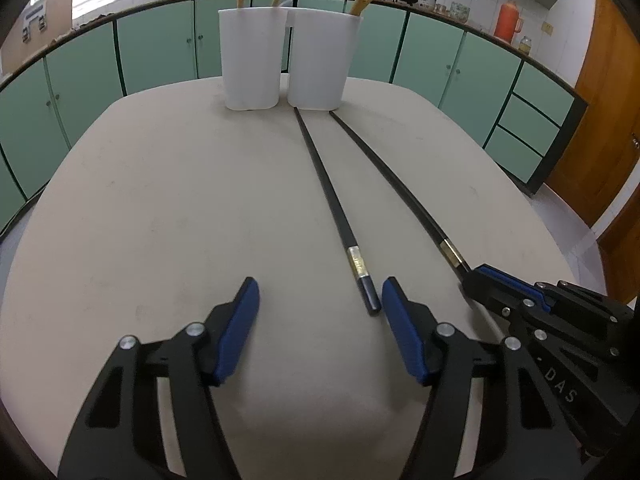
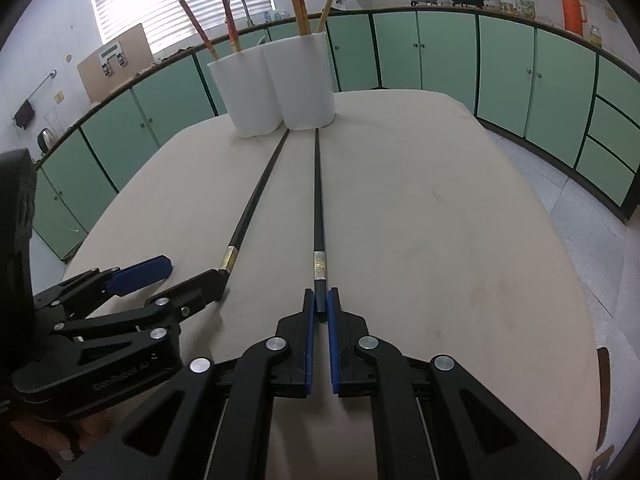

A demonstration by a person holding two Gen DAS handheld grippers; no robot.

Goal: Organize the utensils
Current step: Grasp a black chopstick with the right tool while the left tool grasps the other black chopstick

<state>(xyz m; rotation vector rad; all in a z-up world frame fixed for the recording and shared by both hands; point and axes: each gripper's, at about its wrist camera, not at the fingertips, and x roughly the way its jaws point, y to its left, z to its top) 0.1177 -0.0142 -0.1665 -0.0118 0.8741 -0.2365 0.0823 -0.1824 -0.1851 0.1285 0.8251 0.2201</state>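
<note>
Two long black chopsticks lie side by side on the beige table, tips toward two white cups. My right gripper [image 2: 320,300] is shut on the near end of the right chopstick [image 2: 318,200]; the left wrist view shows the gripper [image 1: 474,276] and this chopstick [image 1: 392,176] too. My left gripper [image 1: 318,296] is open, with the left chopstick's end [image 1: 370,300] just inside its right finger [image 1: 404,336]. That chopstick [image 2: 256,196] and the left gripper [image 2: 182,274] show in the right wrist view. The left cup [image 1: 252,58] holds red chopsticks, the right cup [image 1: 322,60] wooden ones.
The beige table [image 1: 160,200] has rounded edges. Green cabinets [image 1: 436,56] run around the room behind it. A wooden door [image 1: 608,120] stands at the right. The counter carries pots and an orange flask [image 1: 507,20].
</note>
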